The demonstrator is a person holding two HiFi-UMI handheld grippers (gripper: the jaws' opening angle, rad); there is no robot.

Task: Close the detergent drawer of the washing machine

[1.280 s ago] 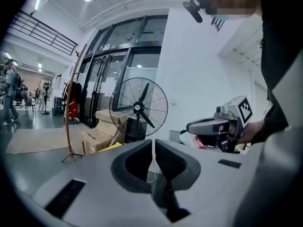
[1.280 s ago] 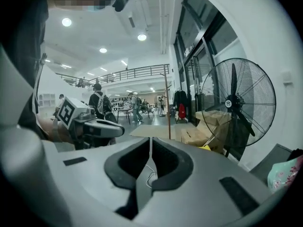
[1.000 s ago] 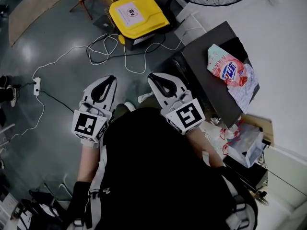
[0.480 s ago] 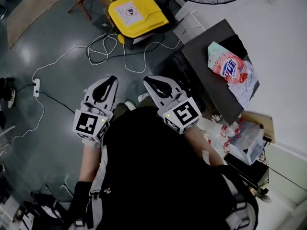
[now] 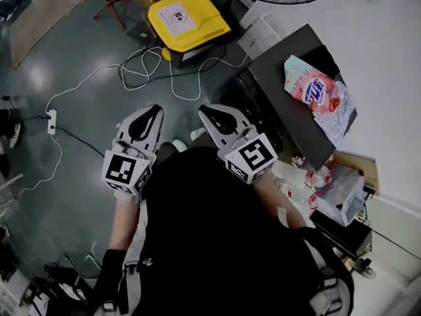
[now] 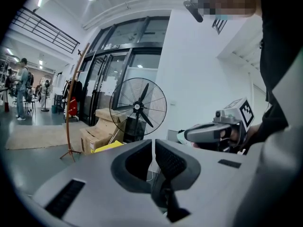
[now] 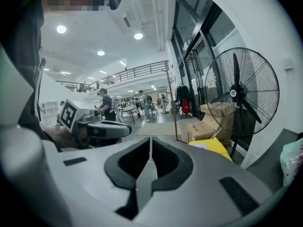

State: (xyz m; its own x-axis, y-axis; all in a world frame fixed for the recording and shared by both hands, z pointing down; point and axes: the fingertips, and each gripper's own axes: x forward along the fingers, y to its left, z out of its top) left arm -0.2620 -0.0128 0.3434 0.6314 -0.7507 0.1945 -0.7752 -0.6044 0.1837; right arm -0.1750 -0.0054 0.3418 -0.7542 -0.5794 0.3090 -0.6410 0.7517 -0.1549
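Left gripper (image 5: 154,108), right gripper (image 5: 204,108) white; black top (image 5: 210,229).

Ahead of your left tongs (image 5: 154,108) and right tongs (image 5: 206,110), the grey floor (image 5: 79,51) carries a yellow case (image 5: 187,18). Loops of white cable (image 5: 141,64) lie between it and them, and a power strip (image 5: 51,118) lies left of the left tongs. Right of the right tongs, a dark worktop (image 5: 283,64) bears a detergent bag (image 5: 308,87) partly on a crumpled sheet (image 5: 337,120).

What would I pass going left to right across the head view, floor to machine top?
power strip → left gripper → right gripper → detergent bag
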